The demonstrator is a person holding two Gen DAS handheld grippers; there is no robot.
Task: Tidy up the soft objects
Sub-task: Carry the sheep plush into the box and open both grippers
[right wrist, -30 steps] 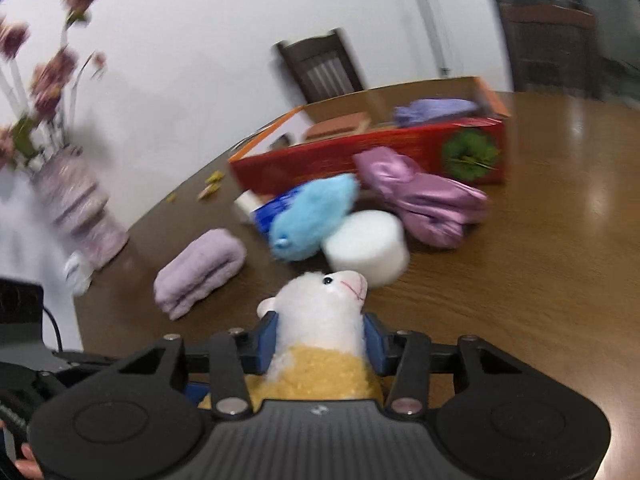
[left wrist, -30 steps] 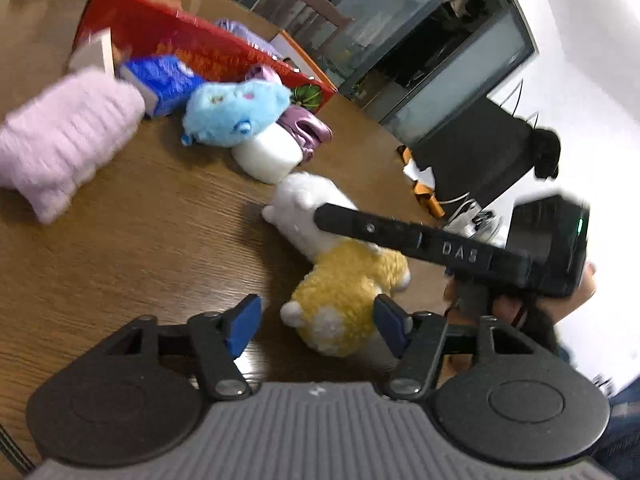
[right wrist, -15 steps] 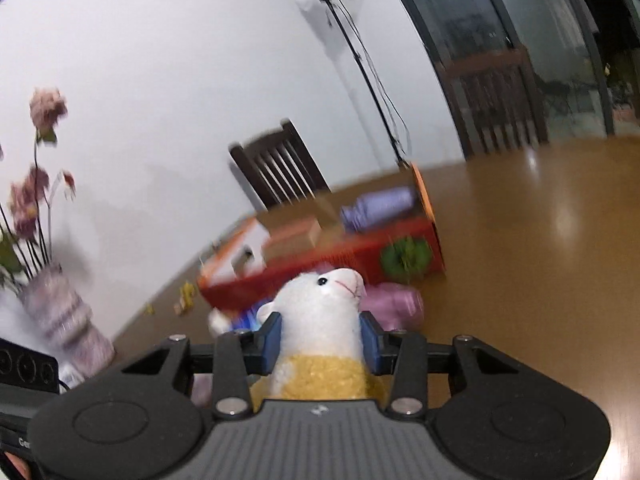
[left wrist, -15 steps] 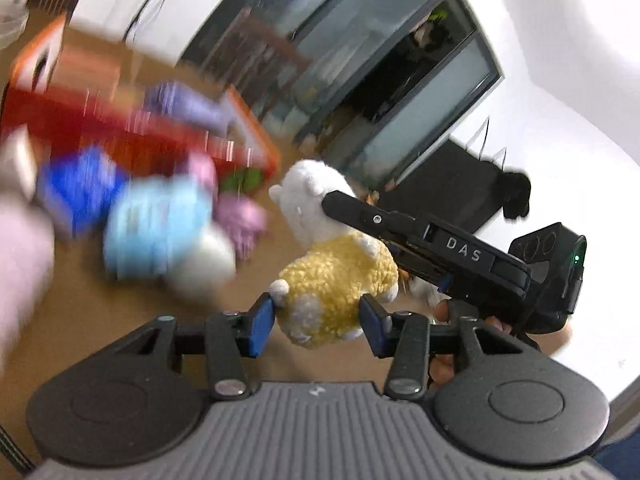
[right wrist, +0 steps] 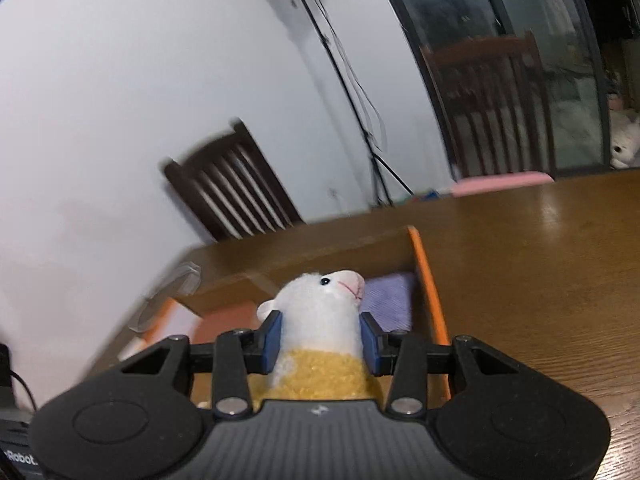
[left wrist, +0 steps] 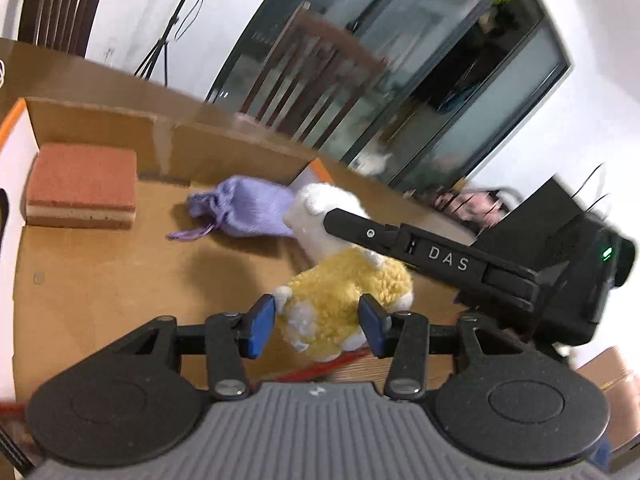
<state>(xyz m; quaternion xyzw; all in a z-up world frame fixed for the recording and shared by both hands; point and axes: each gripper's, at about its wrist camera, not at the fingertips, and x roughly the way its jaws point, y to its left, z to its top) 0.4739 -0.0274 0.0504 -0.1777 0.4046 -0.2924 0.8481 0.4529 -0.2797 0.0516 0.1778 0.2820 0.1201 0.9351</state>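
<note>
A plush alpaca with a yellow body [left wrist: 348, 296] and white head [right wrist: 320, 312] hangs above the open cardboard box [left wrist: 100, 272]. My left gripper [left wrist: 316, 324] is shut on its rear end. My right gripper [right wrist: 320, 340] is shut on its neck, and its arm shows in the left wrist view [left wrist: 448, 260]. In the box lie a purple drawstring pouch [left wrist: 248, 212] and an orange sponge block [left wrist: 80, 188].
The box has an orange rim [right wrist: 428, 288] and stands on a brown wooden table [right wrist: 540, 260]. Dark wooden chairs [right wrist: 236, 200] stand behind the table. A light stand [right wrist: 340, 60] leans by the white wall.
Both grippers have lifted the alpaca off the table and carried it over the open box. The left gripper has shut on its rear end. The other toys have left view.
</note>
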